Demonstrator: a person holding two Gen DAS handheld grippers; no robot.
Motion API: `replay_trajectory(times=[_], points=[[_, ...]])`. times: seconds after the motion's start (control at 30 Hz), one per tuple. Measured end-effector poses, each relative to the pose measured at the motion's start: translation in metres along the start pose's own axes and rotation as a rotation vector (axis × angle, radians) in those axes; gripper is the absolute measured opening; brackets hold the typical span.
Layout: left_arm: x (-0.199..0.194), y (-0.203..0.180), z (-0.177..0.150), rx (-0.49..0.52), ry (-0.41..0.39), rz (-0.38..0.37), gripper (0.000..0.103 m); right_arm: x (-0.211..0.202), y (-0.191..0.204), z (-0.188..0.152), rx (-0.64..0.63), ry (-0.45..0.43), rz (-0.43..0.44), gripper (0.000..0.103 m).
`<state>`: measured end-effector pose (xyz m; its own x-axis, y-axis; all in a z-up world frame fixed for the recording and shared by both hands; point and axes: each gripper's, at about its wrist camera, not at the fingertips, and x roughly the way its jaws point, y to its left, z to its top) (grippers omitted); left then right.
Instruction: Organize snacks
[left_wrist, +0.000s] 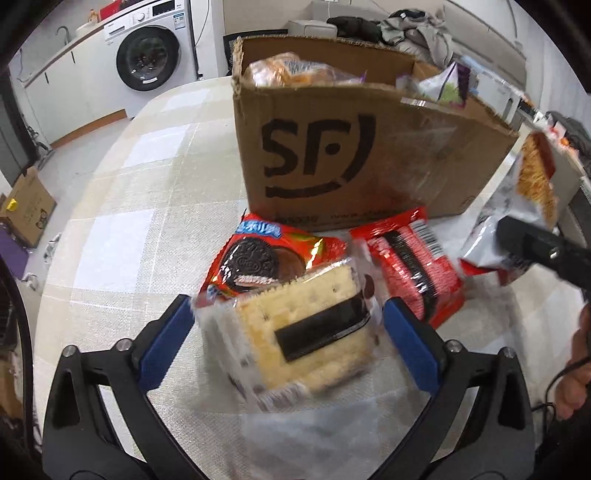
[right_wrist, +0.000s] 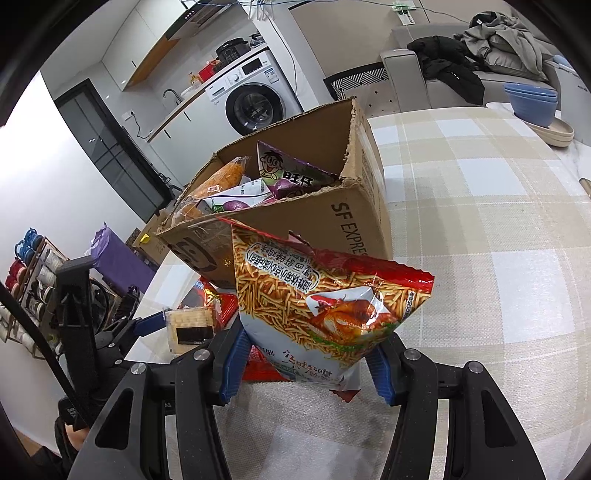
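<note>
My left gripper (left_wrist: 288, 314) is shut on a clear-wrapped cracker pack (left_wrist: 303, 332) with a black label, held tilted just above the checked tablecloth. Behind it lie an Oreo pack (left_wrist: 258, 258) and a red biscuit pack (left_wrist: 410, 269), both in front of the open SF cardboard box (left_wrist: 332, 147). My right gripper (right_wrist: 306, 347) is shut on the lower end of a stick-snack bag (right_wrist: 325, 299) with a roast chicken picture, held upright near the box (right_wrist: 325, 218). Several snack bags (right_wrist: 284, 173) fill the box. The cracker pack (right_wrist: 190, 325) also shows at lower left in the right wrist view.
Blue bowls (right_wrist: 532, 101) on stacked plates (right_wrist: 554, 133) stand at the table's far right. A washing machine (left_wrist: 147, 55) and a sofa with clothes (right_wrist: 480, 48) lie beyond the table. The table's left edge drops to a floor with a flat carton (left_wrist: 26, 206).
</note>
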<state>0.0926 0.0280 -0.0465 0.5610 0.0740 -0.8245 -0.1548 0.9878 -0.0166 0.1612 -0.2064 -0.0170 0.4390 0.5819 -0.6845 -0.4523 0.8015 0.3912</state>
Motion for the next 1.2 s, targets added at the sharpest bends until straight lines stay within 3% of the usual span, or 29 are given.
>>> replay_trajectory(times=[0.2, 0.4, 0.67, 0.73, 0.97, 1.2], points=[[-0.001, 0.001, -0.008, 0.025, 0.004, 0.012, 0.086, -0.003, -0.001, 0.002, 0.000, -0.008, -0.006, 0.057], [-0.010, 0.009, -0.029, 0.028, 0.003, -0.035, 0.073, -0.004, -0.001, 0.002, -0.001, -0.011, -0.005, 0.057], [-0.015, 0.007, -0.039, 0.149, 0.032, -0.057, 0.073, -0.005, 0.000, 0.002, -0.007, -0.011, -0.003, 0.057], [-0.018, 0.009, -0.040, 0.159, 0.025, -0.018, 0.081, -0.005, 0.000, 0.002, -0.007, -0.011, -0.004, 0.057], [-0.028, 0.000, -0.046, 0.222, -0.016, 0.054, 0.082, -0.003, 0.002, 0.001, -0.015, -0.004, -0.003, 0.057], [-0.025, -0.004, -0.043, 0.189, -0.026, 0.006, 0.082, -0.005, 0.000, 0.002, -0.013, -0.008, -0.003, 0.057]])
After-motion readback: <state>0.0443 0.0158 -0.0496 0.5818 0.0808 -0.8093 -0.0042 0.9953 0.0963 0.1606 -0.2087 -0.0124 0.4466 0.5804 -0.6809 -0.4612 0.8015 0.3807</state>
